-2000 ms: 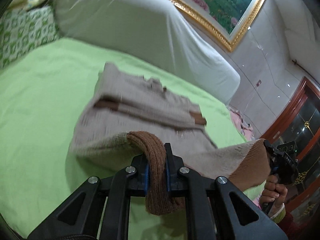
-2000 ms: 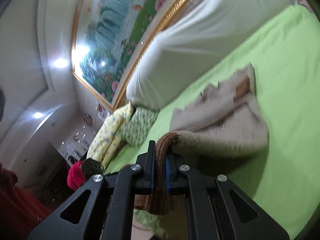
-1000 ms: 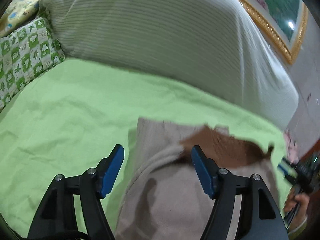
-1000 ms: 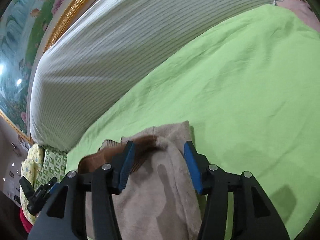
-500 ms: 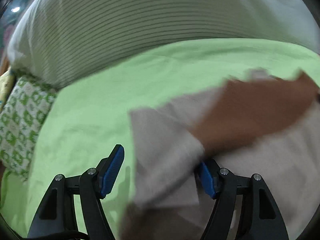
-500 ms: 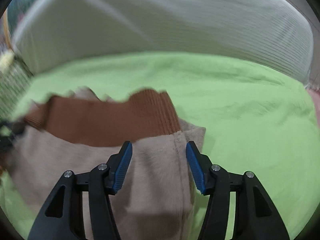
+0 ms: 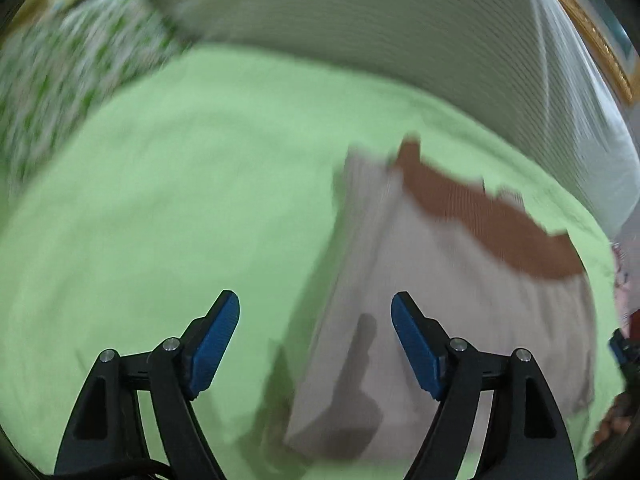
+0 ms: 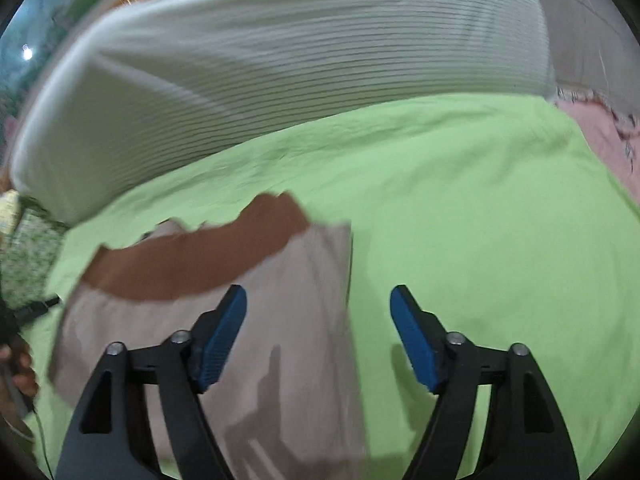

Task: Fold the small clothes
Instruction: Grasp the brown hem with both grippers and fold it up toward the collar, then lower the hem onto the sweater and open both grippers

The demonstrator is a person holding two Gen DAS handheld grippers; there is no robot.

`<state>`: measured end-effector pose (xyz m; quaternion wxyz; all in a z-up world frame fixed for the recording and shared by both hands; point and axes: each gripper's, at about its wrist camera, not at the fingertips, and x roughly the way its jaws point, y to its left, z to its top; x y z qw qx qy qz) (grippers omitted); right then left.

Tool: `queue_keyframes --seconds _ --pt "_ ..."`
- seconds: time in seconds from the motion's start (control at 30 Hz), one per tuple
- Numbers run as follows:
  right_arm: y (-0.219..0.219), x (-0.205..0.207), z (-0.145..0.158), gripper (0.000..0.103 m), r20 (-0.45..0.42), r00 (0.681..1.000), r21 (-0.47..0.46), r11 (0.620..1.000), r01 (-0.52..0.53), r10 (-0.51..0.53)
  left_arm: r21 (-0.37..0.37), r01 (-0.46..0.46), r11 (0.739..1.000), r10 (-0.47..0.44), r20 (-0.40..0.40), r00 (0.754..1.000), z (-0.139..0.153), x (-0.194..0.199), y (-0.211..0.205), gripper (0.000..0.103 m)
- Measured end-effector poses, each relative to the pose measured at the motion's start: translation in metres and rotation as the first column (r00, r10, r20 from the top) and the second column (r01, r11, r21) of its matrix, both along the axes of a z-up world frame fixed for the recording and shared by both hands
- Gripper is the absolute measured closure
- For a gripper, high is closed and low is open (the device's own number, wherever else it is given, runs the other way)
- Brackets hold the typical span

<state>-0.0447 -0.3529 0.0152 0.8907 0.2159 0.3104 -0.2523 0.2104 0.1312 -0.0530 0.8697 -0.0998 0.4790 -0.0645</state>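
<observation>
Lying folded on the green bed sheet (image 8: 460, 200), one small beige knit garment (image 7: 440, 280), its brown ribbed hem (image 8: 192, 260) laid across the far edge, nearest the white striped bolster (image 8: 280, 60); judged placed so to double the piece over on itself. Left gripper (image 7: 315, 338): blue fingers (image 7: 216, 336) released and opening, nothing between them pressed, the garment's left edge lying below the gap. Right gripper (image 8: 318, 334): fingers (image 8: 414, 340) likewise released and opening, poised over the garment's right edge, one over cloth, one over bare sheet; judged so held because the fold was just let go. A patterned green pillow (image 7: 60, 60) sat at the bed's left, pink fabric (image 8: 600, 132) at its right. Difference from two seconds before: each gripper then clamped the brown hem, lifted above the sheet; a second before, the fingers stood narrower over the dropped hem; now both stood wider and clear, the garment lying free.
</observation>
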Motion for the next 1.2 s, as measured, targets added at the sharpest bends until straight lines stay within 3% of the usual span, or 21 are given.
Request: queue_keyframes --seconds 0.13,0.2,0.37,0.5,0.53,0.57,0.6,0.67,0.8,0.87,0.93,1.0,1.07,1.1,1.17,1.2 --pt "0.026 -0.045 -0.019 0.027 0.007 0.999 0.088 0.996 0.034 -0.035 -0.137 -0.059 0.989 0.049 -0.079 0.996 -0.024 -0.055 0.015 0.021" --pt "0.032 -0.06 -0.028 0.027 0.016 0.998 0.148 0.987 0.057 -0.06 -0.184 -0.085 0.979 0.063 -0.12 0.991 -0.039 -0.064 0.018 0.021" --pt "0.04 -0.064 -0.055 0.027 0.04 0.994 0.299 0.95 0.087 -0.104 -0.262 -0.177 0.949 0.149 -0.122 0.981 -0.05 -0.061 0.018 0.012" --pt "0.041 -0.051 -0.061 0.029 0.086 0.988 0.337 0.937 0.094 -0.13 -0.275 -0.208 0.939 0.183 -0.114 0.976 -0.052 -0.047 0.002 0.015" --pt "0.041 -0.048 -0.062 0.044 0.098 0.987 0.353 0.932 0.082 -0.124 -0.253 -0.196 0.947 0.175 -0.104 0.979 -0.053 -0.044 -0.003 0.035" --pt "0.04 -0.044 -0.064 0.052 0.088 0.989 0.365 0.928 0.077 -0.117 -0.219 -0.176 0.96 0.16 -0.089 0.983 -0.051 -0.039 -0.012 0.069" --pt "0.039 -0.042 -0.067 0.071 0.069 0.99 0.364 0.928 0.087 -0.12 -0.218 -0.148 0.965 0.13 -0.095 0.987 -0.052 -0.035 -0.018 0.082" --pt "0.036 -0.043 -0.066 0.079 0.089 0.989 0.372 0.925 0.075 -0.116 -0.265 -0.151 0.952 0.133 -0.085 0.987 -0.043 -0.037 -0.015 0.094" --pt "0.028 -0.066 -0.027 0.086 0.178 0.98 0.325 0.945 0.026 -0.088 -0.319 -0.081 0.944 0.105 0.057 0.993 0.005 -0.069 0.002 0.095" --pt "0.026 -0.075 -0.012 0.086 0.184 0.981 0.288 0.958 0.007 -0.063 -0.322 -0.045 0.946 0.071 0.073 0.995 0.014 -0.08 0.003 0.095" --pt "0.024 -0.078 -0.012 0.086 0.149 0.988 0.262 0.965 0.001 -0.042 -0.273 -0.023 0.962 0.042 0.063 0.997 0.005 -0.085 -0.002 0.095" --pt "0.02 -0.072 -0.029 0.083 0.073 0.997 0.285 0.958 -0.01 -0.011 -0.167 -0.002 0.986 0.006 0.025 1.0 -0.019 -0.081 -0.011 0.093" --pt "0.017 -0.07 -0.047 0.079 -0.015 0.999 0.297 0.954 0.041 -0.038 -0.132 -0.012 0.991 0.007 -0.038 0.999 -0.037 -0.081 -0.007 0.085" --pt "0.018 -0.073 -0.048 0.076 -0.036 0.997 0.274 0.959 0.079 -0.072 -0.144 -0.014 0.99 0.01 -0.029 1.0 -0.037 -0.085 0.0 0.08" --pt "0.018 -0.087 -0.037 0.066 -0.013 0.992 0.224 0.967 0.126 -0.126 -0.098 -0.034 0.995 0.034 -0.004 0.999 -0.029 -0.093 0.012 0.058" --pt "0.017 -0.093 -0.031 0.062 -0.011 0.988 0.187 0.971 0.151 -0.152 -0.067 -0.053 0.996 0.055 0.021 0.998 -0.024 -0.097 0.019 0.057"
